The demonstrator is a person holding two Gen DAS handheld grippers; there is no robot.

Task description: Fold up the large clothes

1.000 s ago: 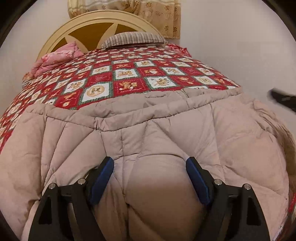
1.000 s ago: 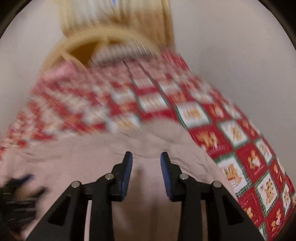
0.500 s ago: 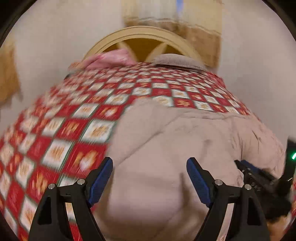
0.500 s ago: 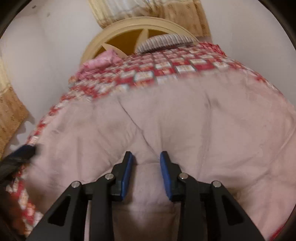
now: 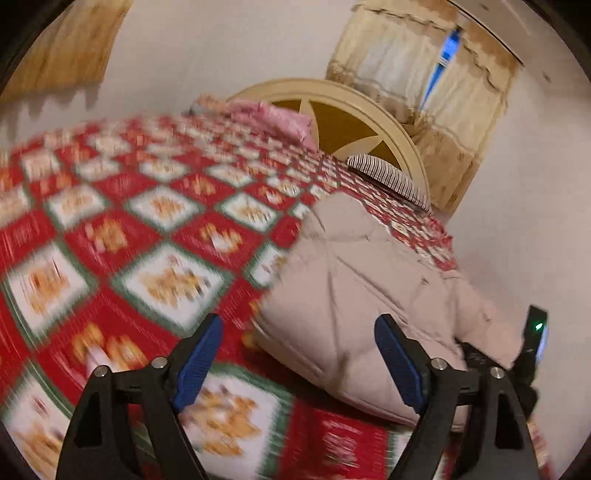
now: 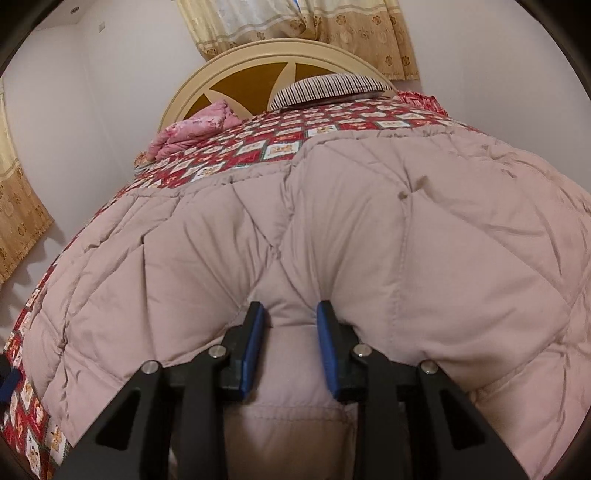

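We swing left gripper [image 5: 297,363] off puffer coat [image 6: 369,229] toward bed's [image 5: 110,229] left edge, jaws apart, empty. Right gripper [image 6: 290,345] stays clamped on coat's near fold; next fold pending.

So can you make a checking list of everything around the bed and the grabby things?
Surface: bed with red, white and green patchwork bedspread.
Job's things: puffy beige quilted down coat lying on the bedspread.
Clutter: striped pillow and crumpled pink blanket by the headboard.
Grippers: left gripper open, holding nothing, above the bedspread beside the coat; right gripper pinching a fold of the coat.
Cables: nothing seen.
Surroundings: cream and brown round headboard, beige floral curtains, pale walls.
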